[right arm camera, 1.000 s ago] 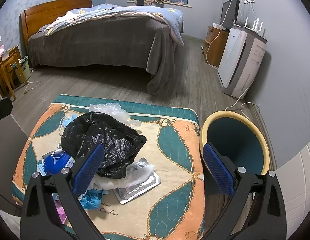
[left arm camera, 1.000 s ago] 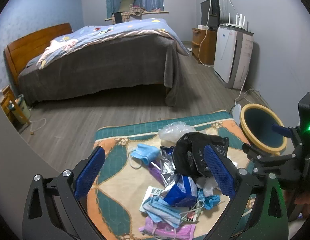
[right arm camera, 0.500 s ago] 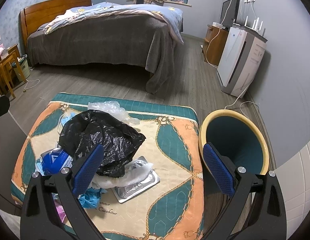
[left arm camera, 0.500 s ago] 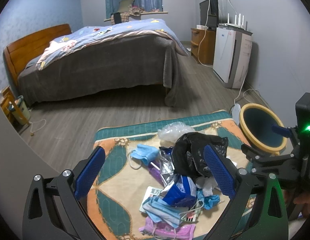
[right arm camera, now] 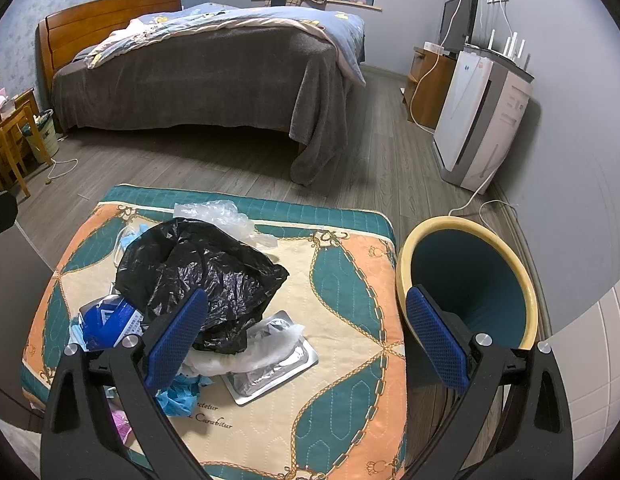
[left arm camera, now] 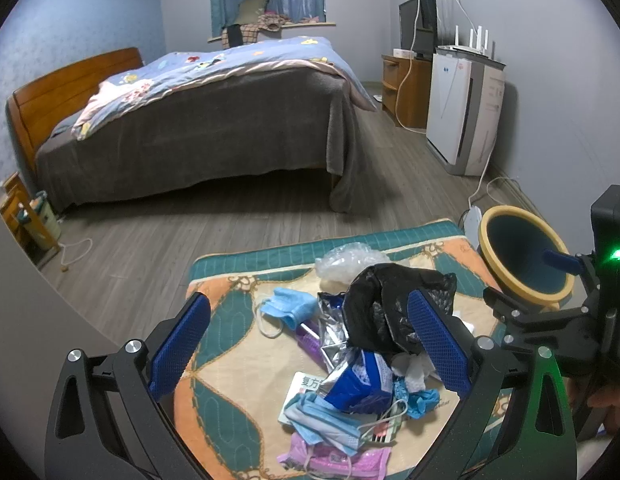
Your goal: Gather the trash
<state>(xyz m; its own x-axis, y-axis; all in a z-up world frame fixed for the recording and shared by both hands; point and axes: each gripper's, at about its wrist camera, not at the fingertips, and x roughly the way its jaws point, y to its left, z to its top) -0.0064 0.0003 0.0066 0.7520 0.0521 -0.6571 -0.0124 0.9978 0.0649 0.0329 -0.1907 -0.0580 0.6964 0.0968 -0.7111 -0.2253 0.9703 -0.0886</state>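
The black bag (right arm camera: pixel 197 276) looks light, crinkly, slippery — pinch a near fold; both the left gripper (left arm camera: pixel 310 344) and the right gripper (right arm camera: pixel 305 340) hang spread, empty.

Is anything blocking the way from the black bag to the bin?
Nothing visible does. From the black bag to the bin lies only bare mat; the bin's mouth is open, and both grippers' jaws stand open, empty.

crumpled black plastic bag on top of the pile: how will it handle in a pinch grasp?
The crumpled black plastic bag looks thin and wrinkled, so probably floppy and light, collapsing between fingers. Its glossy film may slip. It drapes over the silver foil tray and white wrapper, so lifting could drag those along.
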